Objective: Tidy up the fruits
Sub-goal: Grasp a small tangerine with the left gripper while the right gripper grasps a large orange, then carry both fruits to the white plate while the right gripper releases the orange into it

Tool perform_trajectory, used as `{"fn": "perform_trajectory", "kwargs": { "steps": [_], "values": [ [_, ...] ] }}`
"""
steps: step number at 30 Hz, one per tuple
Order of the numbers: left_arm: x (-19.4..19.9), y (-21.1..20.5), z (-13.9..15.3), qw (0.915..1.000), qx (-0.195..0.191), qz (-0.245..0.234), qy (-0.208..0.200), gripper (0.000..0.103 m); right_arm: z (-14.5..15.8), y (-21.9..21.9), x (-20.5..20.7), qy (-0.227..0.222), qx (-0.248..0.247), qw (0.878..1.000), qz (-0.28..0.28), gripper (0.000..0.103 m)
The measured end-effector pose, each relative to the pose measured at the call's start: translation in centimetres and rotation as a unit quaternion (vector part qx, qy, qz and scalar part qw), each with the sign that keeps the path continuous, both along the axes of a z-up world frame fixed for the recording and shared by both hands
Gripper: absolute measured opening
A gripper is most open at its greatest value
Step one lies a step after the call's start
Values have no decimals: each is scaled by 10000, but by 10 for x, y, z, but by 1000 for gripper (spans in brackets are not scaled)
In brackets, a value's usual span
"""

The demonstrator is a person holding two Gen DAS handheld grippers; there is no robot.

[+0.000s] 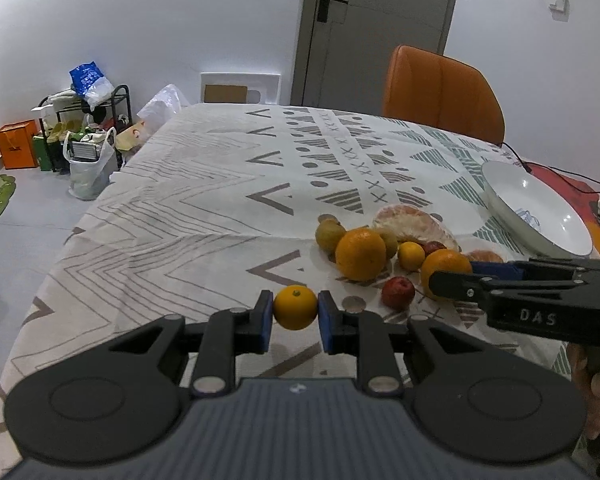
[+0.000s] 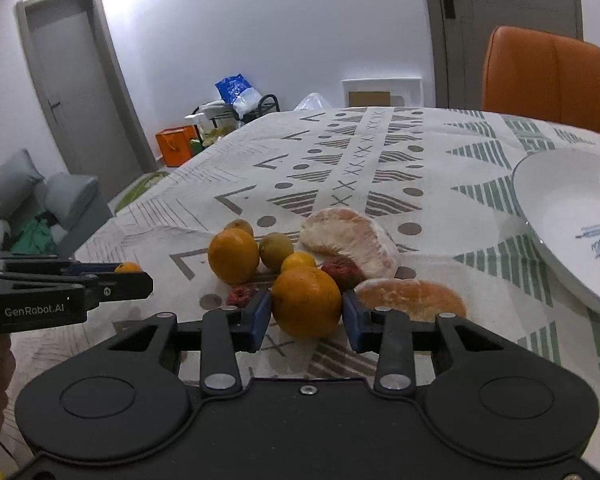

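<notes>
My left gripper (image 1: pixel 295 301) is shut on a small orange (image 1: pixel 295 308) and holds it just above the patterned tablecloth (image 1: pixel 204 200), left of the fruit pile. In the right wrist view my right gripper (image 2: pixel 306 310) has both blue pads against the sides of a large orange (image 2: pixel 306 300) at the near edge of the pile. A second large orange (image 2: pixel 233 255), two greenish fruits (image 2: pixel 276 249), a small yellow citrus (image 2: pixel 298 261), red fruits (image 2: pixel 342 270) and peeled pomelo pieces (image 2: pixel 352 240) lie around it. The white bowl (image 2: pixel 560 200) stands empty at the right.
An orange chair (image 1: pixel 440 88) stands behind the table's far right side. A dark cable (image 1: pixel 556 172) runs past the bowl. The table's left edge drops to a floor with bags and a rack (image 1: pixel 88 132). A sofa (image 2: pixel 28 208) sits far left.
</notes>
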State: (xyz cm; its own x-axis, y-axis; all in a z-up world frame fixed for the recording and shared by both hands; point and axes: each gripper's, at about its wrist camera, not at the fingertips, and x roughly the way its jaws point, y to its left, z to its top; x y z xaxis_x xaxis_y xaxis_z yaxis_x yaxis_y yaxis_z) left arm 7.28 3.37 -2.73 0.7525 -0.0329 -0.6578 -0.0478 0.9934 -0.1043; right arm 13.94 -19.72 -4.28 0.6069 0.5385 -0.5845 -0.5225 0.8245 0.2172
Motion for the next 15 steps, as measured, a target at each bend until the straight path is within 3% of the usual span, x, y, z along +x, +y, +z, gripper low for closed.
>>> {"fn": "perform_trajectory", "kwargs": {
  "steps": [15],
  "values": [
    [2, -31, 10, 9992, -65, -305, -250, 22, 27, -52, -18, -401, 347, 9972, -536, 36]
  ]
}}
